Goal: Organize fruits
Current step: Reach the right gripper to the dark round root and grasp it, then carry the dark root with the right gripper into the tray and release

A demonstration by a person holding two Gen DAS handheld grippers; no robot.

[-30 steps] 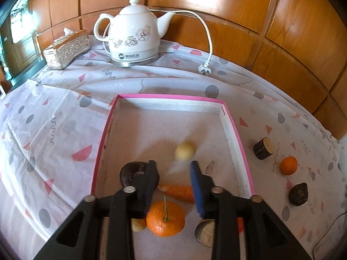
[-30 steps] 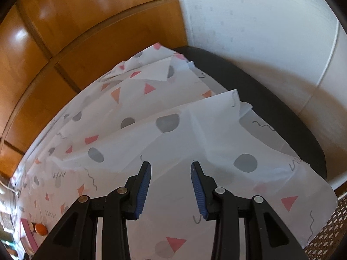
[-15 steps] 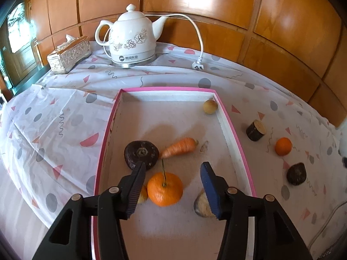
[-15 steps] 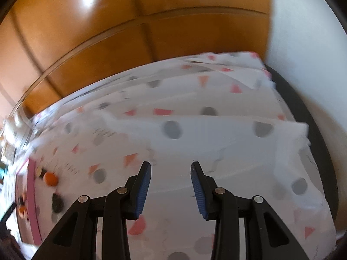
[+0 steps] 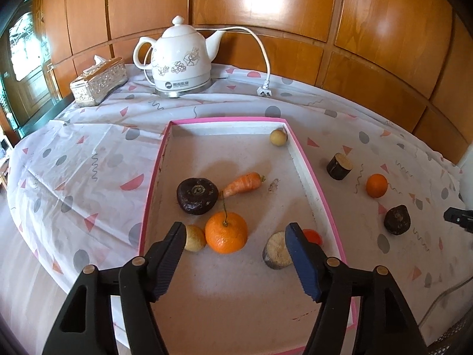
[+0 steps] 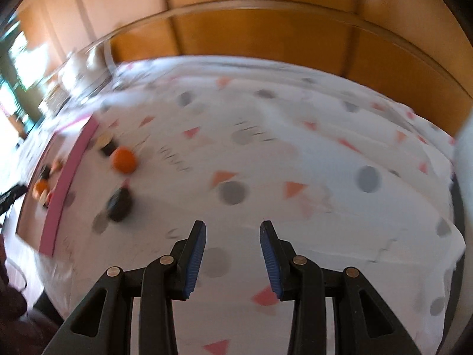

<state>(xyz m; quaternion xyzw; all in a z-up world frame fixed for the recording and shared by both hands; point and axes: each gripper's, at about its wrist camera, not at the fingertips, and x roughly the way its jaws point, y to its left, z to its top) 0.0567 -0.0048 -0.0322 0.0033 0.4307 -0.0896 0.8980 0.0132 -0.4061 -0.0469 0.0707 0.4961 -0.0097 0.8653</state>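
A pink-rimmed tray (image 5: pixel 301 159) holds a stemmed orange (image 5: pixel 226 232), a carrot (image 5: pixel 242 184), a dark round fruit (image 5: pixel 197 195), two pale balls (image 5: pixel 278 137) and a cut piece (image 5: pixel 276 254). My left gripper (image 5: pixel 234 229) hovers over the tray's near end. Its jaws are opening, with nothing between them. On the cloth right of the tray lie a dark cut cylinder (image 5: pixel 339 166), a small orange (image 5: pixel 376 185) and a dark fruit (image 5: pixel 397 219). My right gripper (image 6: pixel 232 227) is open and empty over bare cloth. The dark fruit (image 6: pixel 119 204) and small orange (image 6: pixel 123 159) lie to its left.
A white electric kettle (image 5: pixel 180 62) with its cord and plug (image 5: pixel 264 91) stands at the back beside a tissue box (image 5: pixel 99 81). Wood panelling runs behind the table. The patterned cloth drops off at the table's near and right edges.
The left jaws have widened and drawn back from the tray; a pale ball has rolled to the tray's far right corner. The right view has swung left, bringing the loose fruits and the tray into sight.
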